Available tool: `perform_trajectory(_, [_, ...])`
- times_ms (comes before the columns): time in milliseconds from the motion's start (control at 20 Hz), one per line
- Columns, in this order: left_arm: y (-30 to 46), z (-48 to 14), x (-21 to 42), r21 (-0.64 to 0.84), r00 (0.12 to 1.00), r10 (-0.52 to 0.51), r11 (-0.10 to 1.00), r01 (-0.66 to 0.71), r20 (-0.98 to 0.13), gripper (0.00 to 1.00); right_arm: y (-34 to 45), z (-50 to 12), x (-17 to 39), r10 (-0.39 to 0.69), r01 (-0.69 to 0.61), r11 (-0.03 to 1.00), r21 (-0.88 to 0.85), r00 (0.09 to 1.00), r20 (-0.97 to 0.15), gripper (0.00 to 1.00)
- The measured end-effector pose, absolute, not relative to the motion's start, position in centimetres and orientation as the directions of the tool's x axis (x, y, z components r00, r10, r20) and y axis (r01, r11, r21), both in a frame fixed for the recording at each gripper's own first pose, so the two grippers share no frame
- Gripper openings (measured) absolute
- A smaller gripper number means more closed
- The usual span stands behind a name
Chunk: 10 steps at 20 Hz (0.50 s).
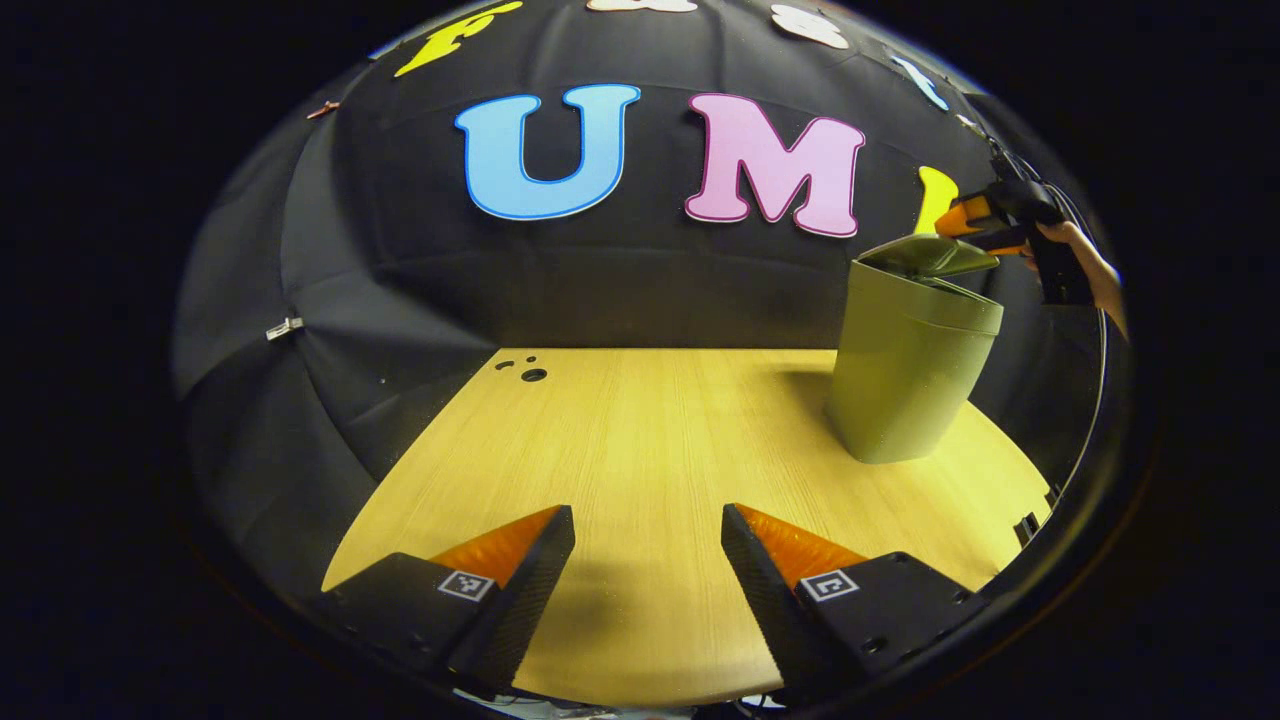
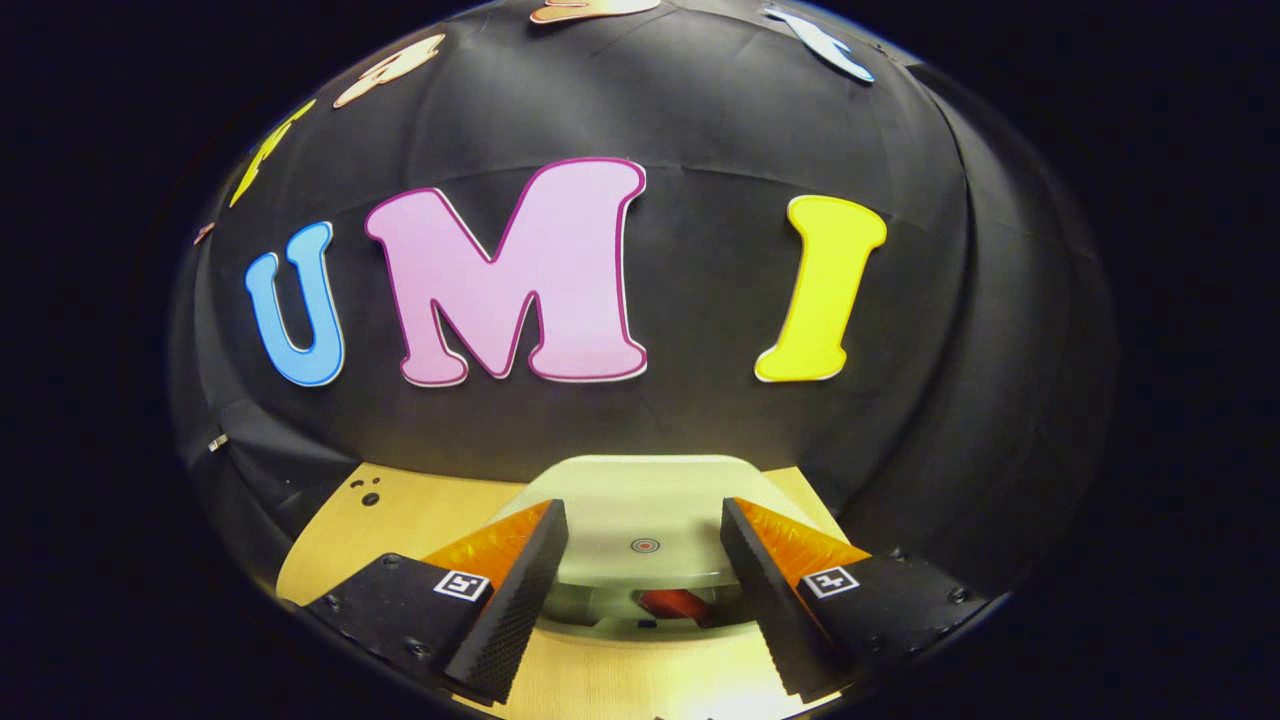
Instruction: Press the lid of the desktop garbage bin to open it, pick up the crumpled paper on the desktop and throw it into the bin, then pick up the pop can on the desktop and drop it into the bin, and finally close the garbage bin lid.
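An olive-green bin (image 1: 905, 380) stands on the right side of the wooden table (image 1: 640, 440). Its lid (image 1: 925, 255) is tilted up, leaving a gap. In the left gripper view my right gripper (image 1: 985, 228) hovers just above the lid's right end, held by a hand (image 1: 1095, 270). In the right gripper view the lid (image 2: 640, 485) lies right below and between the fingers of my right gripper (image 2: 642, 512), which is open. A red thing (image 2: 680, 603) shows inside the bin under the lid's near edge. My left gripper (image 1: 648, 530) is open and empty, low over the table's near side.
The black cloth wall closes in the table at the back and on both sides. Small holes (image 1: 533, 375) mark the table's far left corner. The table's right edge (image 1: 1030, 520) lies close behind the bin.
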<state>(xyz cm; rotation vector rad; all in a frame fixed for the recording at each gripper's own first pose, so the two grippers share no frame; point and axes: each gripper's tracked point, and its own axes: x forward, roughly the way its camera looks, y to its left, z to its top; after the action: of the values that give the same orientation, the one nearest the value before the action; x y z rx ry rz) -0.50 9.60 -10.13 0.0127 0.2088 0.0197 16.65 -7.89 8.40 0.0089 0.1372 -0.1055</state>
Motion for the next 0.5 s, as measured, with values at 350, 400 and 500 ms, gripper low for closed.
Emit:
perform_trajectory(350, [9.7, -10.9, -1.3, -0.020, 0.976, 0.003, 1.000, -0.007, -0.219, 0.95, -7.3, 4.1, 16.1, -0.129, 0.135, 0.991, 0.016, 0.971, -0.202, 0.99])
perform_trajectory(400, [9.8, -10.6, -1.4, -0.020, 0.978, 0.008, 1.000, -0.013, -0.211, 0.95, -7.3, 3.7, 16.1, -0.129, 0.137, 0.990, 0.022, 0.970, -0.208, 0.99])
perform_trajectory(500, [9.8, -10.5, -1.6, -0.022, 0.978, 0.015, 1.000, -0.020, -0.209, 0.95, -7.3, 3.4, 16.0, -0.132, 0.139, 0.990, 0.020, 0.971, -0.202, 0.99])
